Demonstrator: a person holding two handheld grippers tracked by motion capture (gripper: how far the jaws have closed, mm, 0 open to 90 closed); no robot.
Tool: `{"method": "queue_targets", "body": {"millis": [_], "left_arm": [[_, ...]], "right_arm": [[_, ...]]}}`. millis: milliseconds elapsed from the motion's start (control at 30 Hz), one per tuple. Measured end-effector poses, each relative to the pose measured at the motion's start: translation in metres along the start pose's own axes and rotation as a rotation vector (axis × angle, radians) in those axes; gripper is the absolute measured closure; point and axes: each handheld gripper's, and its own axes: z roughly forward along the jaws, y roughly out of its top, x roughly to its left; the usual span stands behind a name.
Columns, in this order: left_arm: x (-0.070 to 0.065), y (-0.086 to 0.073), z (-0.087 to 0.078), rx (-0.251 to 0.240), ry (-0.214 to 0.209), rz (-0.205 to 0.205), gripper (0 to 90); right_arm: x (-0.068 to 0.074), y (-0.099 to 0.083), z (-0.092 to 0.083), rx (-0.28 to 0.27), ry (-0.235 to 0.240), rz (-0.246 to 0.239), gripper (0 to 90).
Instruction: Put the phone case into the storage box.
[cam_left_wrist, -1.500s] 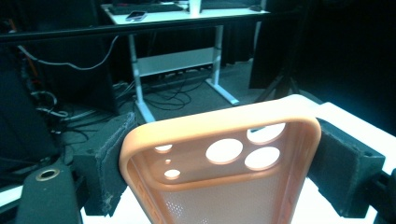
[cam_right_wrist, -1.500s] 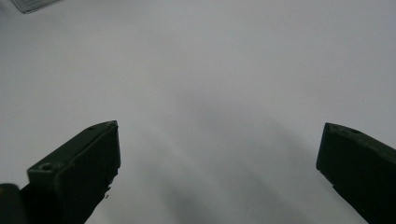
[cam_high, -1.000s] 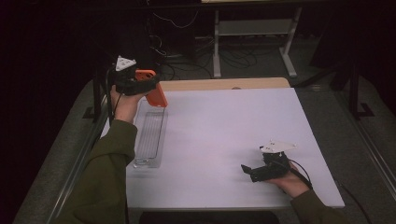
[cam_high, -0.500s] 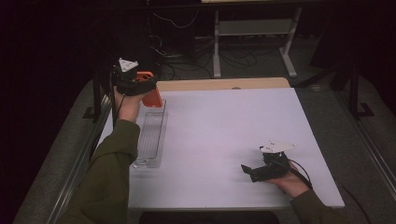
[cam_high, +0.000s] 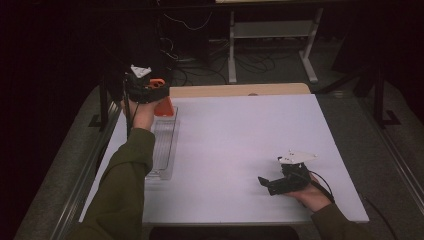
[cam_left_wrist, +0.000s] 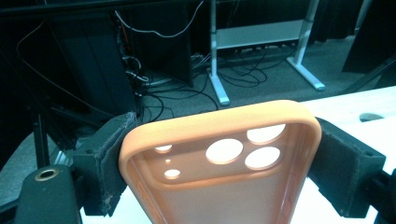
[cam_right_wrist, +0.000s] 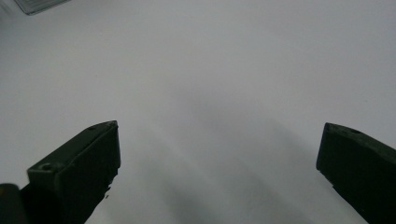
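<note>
While right claw (cam_high: 265, 183) rests open on surface (cam_high: 240, 150), left claw (cam_high: 150, 90) has carried the gripped phone case (cam_left_wrist: 219, 158) farther back beyond clear tray (cam_high: 162, 145); likely removal.

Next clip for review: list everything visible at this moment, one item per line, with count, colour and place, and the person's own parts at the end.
phone case: one, orange, clamped between the left gripper's fingers, held over the far end of the tray
tray: one, clear plastic, long and narrow, on the table's left side
table: one, white top with a wooden strip along the far edge
desk frame: one, pale, on the floor beyond the table, cables around it
left gripper: one, black, far left corner, shut on the phone case
right gripper: one, black, near right, low over the table, fingers apart with nothing between them
sleeves: two, olive green, entering from the bottom edge
</note>
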Motion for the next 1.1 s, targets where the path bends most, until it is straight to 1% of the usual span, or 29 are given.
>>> {"method": "queue_targets", "body": {"millis": [33,67,100,167,200,267,333,367,400,433,467,533,567,767,800,900,967,1033,1100], "left_arm": [[0.0,0.0,0.0,0.0,0.0,0.0,15.0],[-0.001,-0.001,0.002,0.003,0.002,-0.015,15.0],[-0.002,-0.003,0.004,0.012,0.007,-0.005,15.0],[-0.002,-0.005,0.006,0.019,0.009,-0.001,15.0],[-0.002,-0.005,0.006,0.029,0.013,0.011,15.0],[-0.003,-0.006,0.008,0.021,0.013,0.005,14.9],[-0.005,-0.007,0.01,0.022,0.024,0.018,14.9],[-0.005,-0.007,0.01,0.022,0.024,0.018,14.9],[-0.005,-0.007,0.01,0.035,0.027,0.033,14.8],[-0.005,-0.008,0.011,0.034,0.025,0.027,14.8],[-0.006,-0.009,0.012,0.044,0.028,0.028,14.8],[-0.007,-0.01,0.014,0.038,0.024,0.02,14.8],[-0.006,-0.011,0.015,0.058,0.026,0.032,14.8],[-0.006,-0.016,0.02,0.065,0.03,0.02,14.7],[-0.006,-0.018,0.021,0.078,0.033,0.025,14.7],[-0.004,-0.024,0.025,0.091,0.031,0.013,14.6],[-0.004,-0.027,0.027,0.102,0.032,0.014,14.6],[-0.004,-0.03,0.029,0.106,0.026,-0.002,14.6],[-0.004,-0.031,0.03,0.112,0.026,0.006,14.5]], "right_arm": [[0.0,0.0,0.0,0.0,-0.001,0.001,0.0],[0.0,0.0,0.0,0.0,-0.002,0.002,0.0],[0.0,0.0,-0.001,0.001,-0.001,0.003,0.0],[0.0,0.0,-0.001,-0.002,-0.002,0.003,0.0],[0.0,0.0,-0.001,-0.002,-0.002,0.003,0.0],[0.0,0.0,-0.001,-0.001,0.0,0.001,0.0],[0.0,0.0,-0.001,-0.001,-0.001,0.003,0.0],[0.0,0.0,-0.001,-0.002,-0.001,0.002,0.0],[0.0,0.0,-0.001,-0.002,-0.001,0.002,0.0],[0.0,0.0,-0.001,-0.001,-0.001,0.003,0.0],[0.0,0.0,-0.001,-0.002,-0.002,0.003,0.0],[-0.001,0.0,-0.001,-0.003,-0.003,0.004,0.0],[-0.001,0.0,-0.002,-0.004,-0.002,0.003,0.0],[-0.001,0.0,-0.002,-0.005,-0.001,0.004,0.0],[-0.001,0.0,-0.002,-0.004,-0.001,0.003,0.0],[-0.001,0.0,-0.002,-0.005,-0.001,0.004,0.0],[-0.001,0.0,-0.002,-0.006,-0.002,0.005,0.0],[-0.001,0.0,-0.002,-0.007,-0.002,0.006,0.0],[-0.001,0.0,-0.002,-0.006,-0.002,0.005,0.0]]}}
